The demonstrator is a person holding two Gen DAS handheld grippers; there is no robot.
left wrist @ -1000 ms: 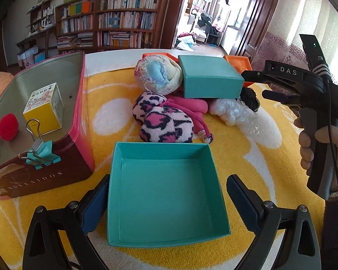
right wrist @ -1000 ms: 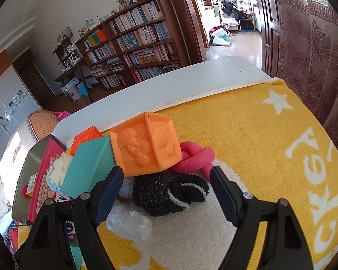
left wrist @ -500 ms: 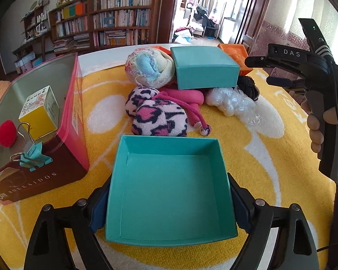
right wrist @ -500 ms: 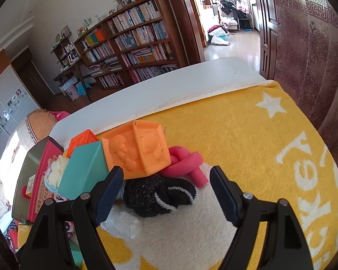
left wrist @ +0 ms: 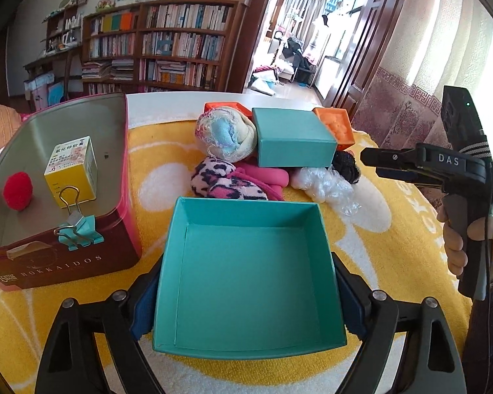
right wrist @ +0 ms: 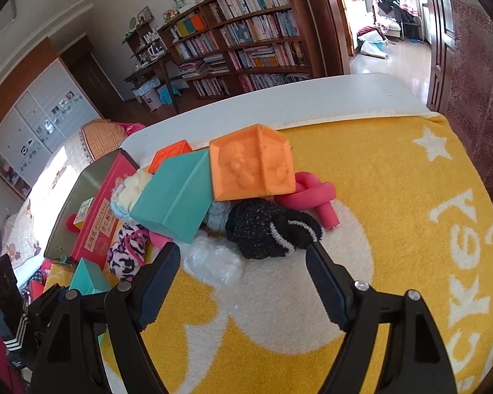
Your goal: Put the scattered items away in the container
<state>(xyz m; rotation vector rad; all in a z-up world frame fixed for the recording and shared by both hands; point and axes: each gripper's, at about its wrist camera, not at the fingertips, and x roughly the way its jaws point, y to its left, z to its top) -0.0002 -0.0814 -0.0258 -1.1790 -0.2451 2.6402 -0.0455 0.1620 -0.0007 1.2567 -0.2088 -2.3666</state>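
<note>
The left gripper (left wrist: 246, 298) pinches the open teal box (left wrist: 248, 279) by its two side walls, pads pressed on them. The tin container (left wrist: 62, 177) lies at ten o'clock from it, just beside (long axis running away). The right gripper (right wrist: 243, 279) hangs spread, empty, the black sock (right wrist: 269, 229) at twelve.

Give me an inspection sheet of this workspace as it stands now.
Surface: yellow towel over a white table.
Job's things: tin holds a red pompom, yellow box, clip on its rim; open teal box.
Clutter: piled socks, closed teal box, orange blocks, pink tube, plastic wrap.
Grippers: left gripper clamps the open teal box; right gripper open, empty.
Cables: thin cable on right gripper.
Surroundings: bookshelves, doorway, curtain.
</note>
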